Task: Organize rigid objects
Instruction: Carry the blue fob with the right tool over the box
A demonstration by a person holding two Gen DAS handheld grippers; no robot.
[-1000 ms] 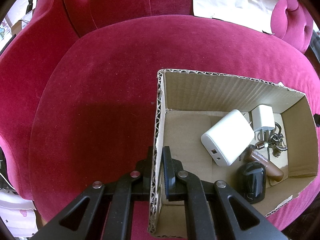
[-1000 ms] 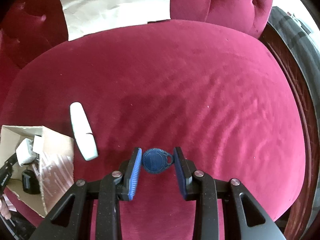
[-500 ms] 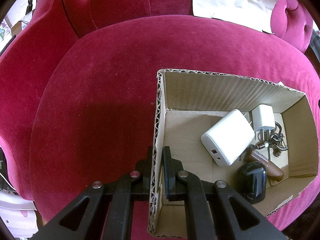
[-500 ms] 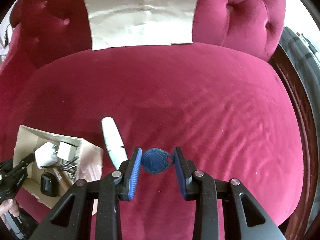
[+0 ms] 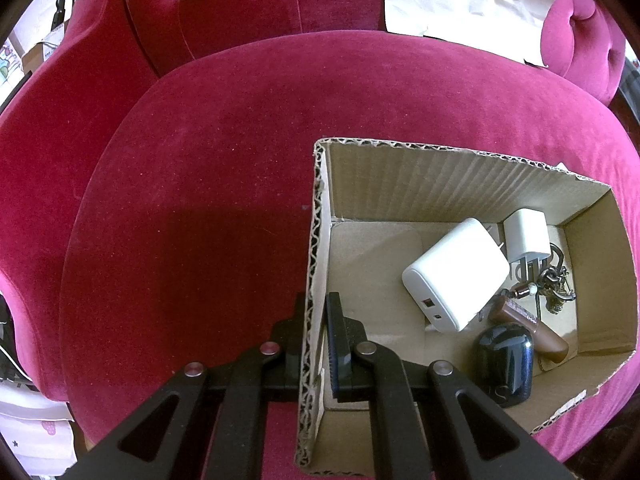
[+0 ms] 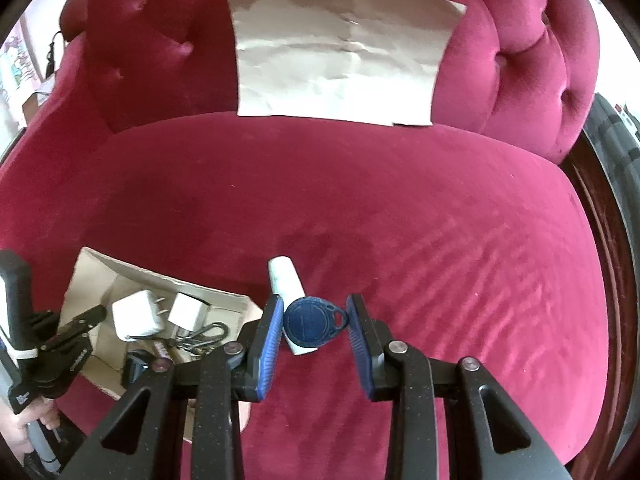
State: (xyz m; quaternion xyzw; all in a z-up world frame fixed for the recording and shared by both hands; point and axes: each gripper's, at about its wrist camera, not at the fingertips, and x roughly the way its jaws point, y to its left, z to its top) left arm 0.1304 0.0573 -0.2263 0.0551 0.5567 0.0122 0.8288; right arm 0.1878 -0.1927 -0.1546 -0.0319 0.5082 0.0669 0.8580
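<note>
An open cardboard box (image 5: 460, 184) sits on a red velvet seat. It holds two white chargers (image 5: 454, 274), a black case (image 5: 504, 364), a brown stick and a key ring. My left gripper (image 5: 316, 320) is shut on the box's left wall. My right gripper (image 6: 314, 322) is shut on a blue key fob (image 6: 314, 322) and holds it above the seat. A white stick-shaped object (image 6: 285, 280) lies on the seat just behind the fob. The box (image 6: 104, 276) also shows at the lower left of the right wrist view, with the left gripper (image 6: 96, 314) on its edge.
A sheet of brown paper (image 6: 340, 52) leans on the tufted backrest (image 6: 520, 60). The seat cushion (image 6: 440, 220) stretches to the right of the box. A dark wooden frame edge (image 6: 600, 220) runs along the far right.
My right gripper has swung left with the fob, so the box and the white stick now sit closer to its fingers. The left gripper and the box have not moved.
</note>
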